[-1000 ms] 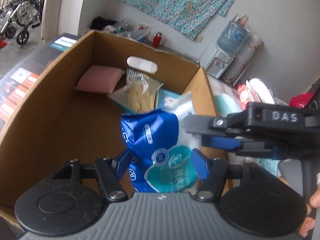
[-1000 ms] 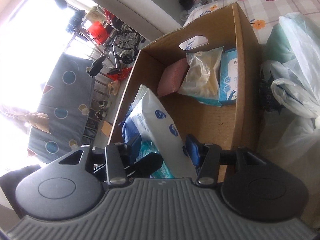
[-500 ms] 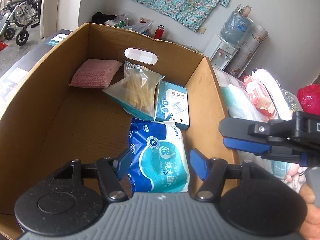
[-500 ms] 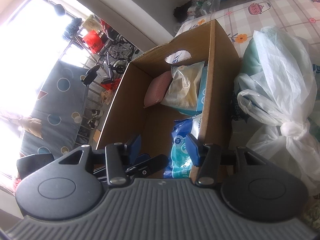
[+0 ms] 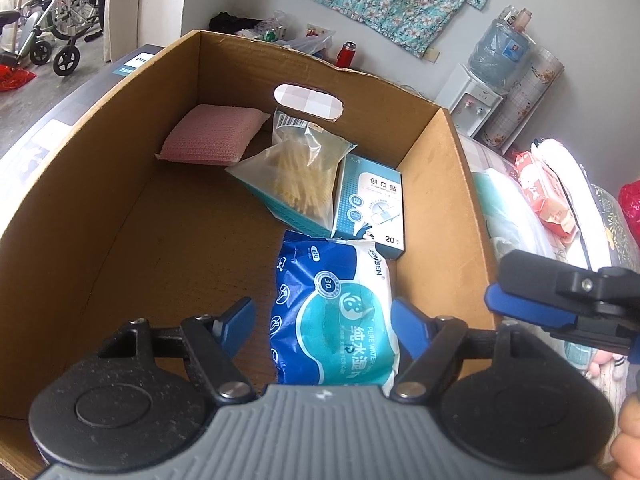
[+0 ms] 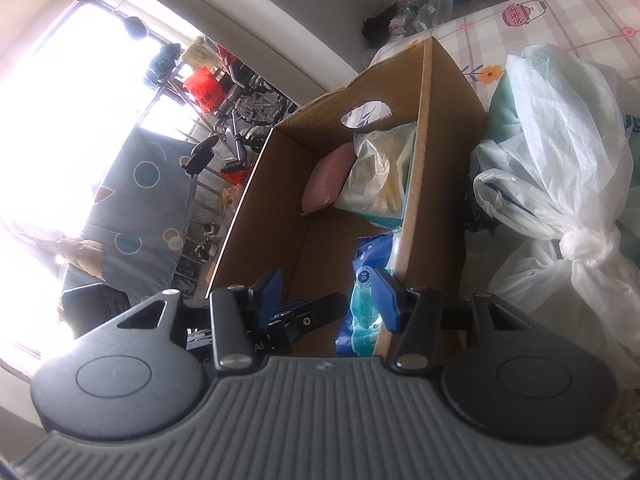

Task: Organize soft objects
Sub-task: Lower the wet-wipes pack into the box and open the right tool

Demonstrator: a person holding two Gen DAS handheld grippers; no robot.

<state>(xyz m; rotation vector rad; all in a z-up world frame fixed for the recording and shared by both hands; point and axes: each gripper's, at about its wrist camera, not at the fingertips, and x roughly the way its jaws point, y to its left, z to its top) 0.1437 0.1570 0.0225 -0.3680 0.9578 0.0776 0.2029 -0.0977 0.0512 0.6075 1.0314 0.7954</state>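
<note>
Left wrist view: the left gripper [image 5: 324,320] hangs over the near end of the box [image 5: 100,208] with its jaws spread wide, nothing in them. The wipes pack [image 5: 336,316] lies flat on the box floor right below, beside the right wall. Further in there's a small blue carton [image 5: 370,208], a clear bag [image 5: 300,176] of yellowish sticks leaning on it, and a pink sponge [image 5: 212,138] in the far left corner. The right gripper [image 5: 560,300] pokes in from the right, outside the box wall.

Right wrist view: the right gripper [image 6: 332,296] has its jaws apart too, empty, straddling the box's [image 6: 444,184] right wall. The wipes pack [image 6: 364,292] sits just inside that wall. White plastic bags [image 6: 560,160] are piled on the bed to the right.
</note>
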